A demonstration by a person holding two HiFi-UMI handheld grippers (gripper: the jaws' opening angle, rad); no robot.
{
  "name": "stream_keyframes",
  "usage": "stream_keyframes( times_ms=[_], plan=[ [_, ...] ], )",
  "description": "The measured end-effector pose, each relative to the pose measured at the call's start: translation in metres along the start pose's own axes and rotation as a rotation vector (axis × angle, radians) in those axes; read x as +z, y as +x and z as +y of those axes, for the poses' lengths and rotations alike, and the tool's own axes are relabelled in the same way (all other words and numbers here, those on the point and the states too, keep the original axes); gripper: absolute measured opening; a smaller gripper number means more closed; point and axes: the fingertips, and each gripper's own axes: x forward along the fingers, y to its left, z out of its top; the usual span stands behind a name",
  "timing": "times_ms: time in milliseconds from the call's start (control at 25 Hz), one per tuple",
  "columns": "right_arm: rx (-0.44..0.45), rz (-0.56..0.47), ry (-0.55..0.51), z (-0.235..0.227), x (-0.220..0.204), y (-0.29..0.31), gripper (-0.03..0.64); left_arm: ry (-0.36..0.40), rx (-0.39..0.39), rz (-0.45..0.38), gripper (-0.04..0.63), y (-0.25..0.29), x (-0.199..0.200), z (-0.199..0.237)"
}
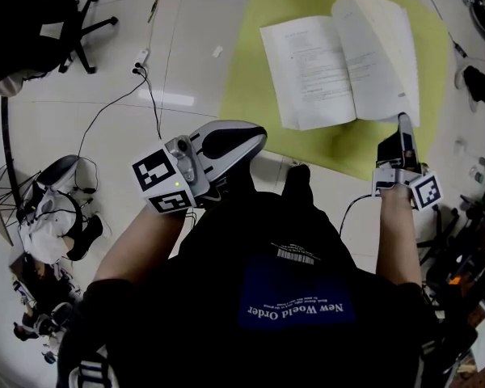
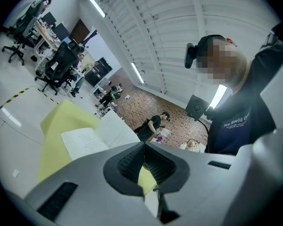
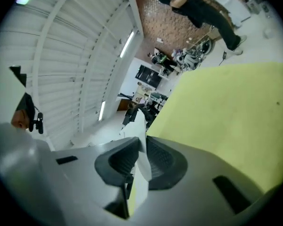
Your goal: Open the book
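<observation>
You are standing on a white tiled floor [image 1: 202, 47]; a black office chair [image 1: 34, 21] is sitting upper left, and ceiling strip lights [image 2: 96, 6] are glowing overhead.

The book [image 1: 343, 59] is laid open on the mat [image 1: 267, 23] at one o'clock, a page at its five o'clock corner being held between the jaws of the right gripper [image 1: 404, 122], while the left gripper [image 1: 255, 136] is held at its seven o'clock, at the mat's near edge.

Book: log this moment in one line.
book: open on yellow mat | right gripper: shut on page | left gripper: shut, empty
</observation>
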Motion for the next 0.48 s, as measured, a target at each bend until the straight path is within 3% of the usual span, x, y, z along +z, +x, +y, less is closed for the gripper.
stream_keyframes(
  times_ms=[120, 280, 480],
  plan=[
    [-0.091, -0.035, 0.030, -0.028, 0.012, -0.001, 0.041, 0.000, -0.003, 0.006, 0.006, 0.001, -0.001, -0.003],
    [-0.199, -0.037, -0.010, -0.047, 0.018, 0.003, 0.050, -0.005, -0.005, 0.008, 0.006, 0.004, -0.004, -0.006],
    [-0.410, 0.003, -0.034, -0.079, 0.023, -0.009, 0.114, -0.012, -0.015, 0.010, 0.006, 0.005, -0.009, -0.010]
  ],
)
